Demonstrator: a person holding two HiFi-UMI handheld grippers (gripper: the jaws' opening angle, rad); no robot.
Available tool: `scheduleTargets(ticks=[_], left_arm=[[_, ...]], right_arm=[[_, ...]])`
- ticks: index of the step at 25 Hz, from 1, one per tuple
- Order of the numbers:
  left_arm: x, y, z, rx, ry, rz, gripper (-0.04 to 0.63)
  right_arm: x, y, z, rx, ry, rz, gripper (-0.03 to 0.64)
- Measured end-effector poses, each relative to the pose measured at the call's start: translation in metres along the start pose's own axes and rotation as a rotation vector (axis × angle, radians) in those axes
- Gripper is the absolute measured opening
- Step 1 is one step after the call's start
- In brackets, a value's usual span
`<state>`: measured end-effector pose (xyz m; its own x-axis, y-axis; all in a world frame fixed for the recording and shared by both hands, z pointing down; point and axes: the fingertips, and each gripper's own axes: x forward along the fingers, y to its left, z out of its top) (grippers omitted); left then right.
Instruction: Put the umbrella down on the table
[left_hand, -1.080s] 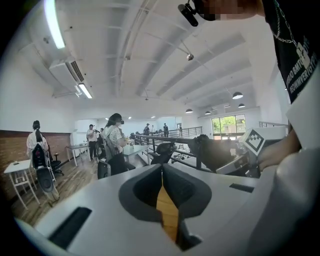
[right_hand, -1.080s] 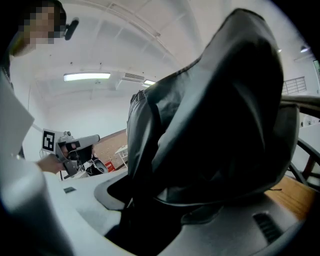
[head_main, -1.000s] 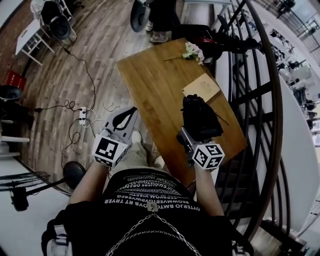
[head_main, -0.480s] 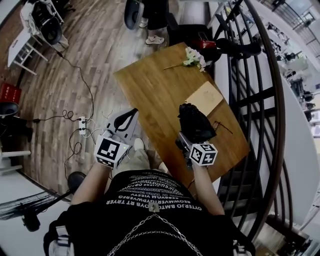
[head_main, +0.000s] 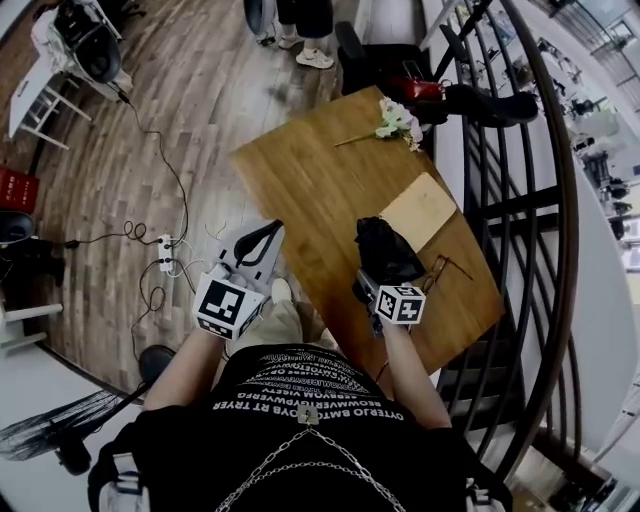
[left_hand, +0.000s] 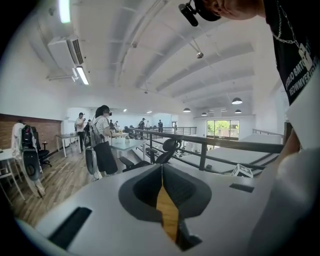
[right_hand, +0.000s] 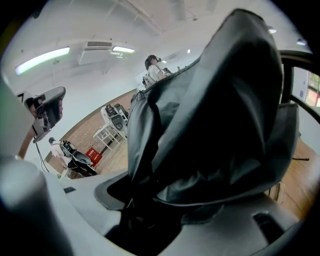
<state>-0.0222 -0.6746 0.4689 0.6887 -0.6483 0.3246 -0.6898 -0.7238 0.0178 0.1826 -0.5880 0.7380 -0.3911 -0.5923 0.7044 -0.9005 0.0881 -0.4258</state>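
Note:
A black folded umbrella (head_main: 385, 250) hangs over the near right part of the wooden table (head_main: 310, 170). My right gripper (head_main: 374, 270) is shut on its lower end and points down and away from me. In the right gripper view the umbrella's dark fabric (right_hand: 210, 115) fills most of the picture and bulges out above the jaws, hiding the fingertips. My left gripper (head_main: 265, 235) is held beyond the table's left edge, over the floor. Its jaws meet at the tips (left_hand: 161, 166) with nothing between them.
White flowers (head_main: 398, 120) lie at the table's far end. A tan flat pad (head_main: 420, 210) and a pair of glasses (head_main: 445, 268) lie right of the umbrella. A black railing (head_main: 520, 200) runs along the right. Cables and a power strip (head_main: 165, 240) lie on the floor.
My right gripper has sunk toward the tabletop with the umbrella in it. The left gripper has drifted a little toward the table's left edge and stayed shut.

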Motion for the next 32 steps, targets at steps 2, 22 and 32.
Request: scheduleTargets(ticks=[2, 22, 32], left_arm=[[0.004, 0.000, -0.001, 0.004, 0.006, -0.011, 0.029], [-0.009, -0.024, 0.015, 0.043, -0.029, -0.022, 0.029], [-0.027, -0.075, 0.034, 0.038, -0.086, -0.044, 0.029]], right_arm=[[0.014, -0.005, -0.006, -0.002, 0.028, -0.006, 0.284], [-0.006, -0.051, -0.029, -0.033, 0.067, -0.198, 0.354], [-0.154, 0.028, 0.064, -0.369, -0.358, -0.042, 0.231]])
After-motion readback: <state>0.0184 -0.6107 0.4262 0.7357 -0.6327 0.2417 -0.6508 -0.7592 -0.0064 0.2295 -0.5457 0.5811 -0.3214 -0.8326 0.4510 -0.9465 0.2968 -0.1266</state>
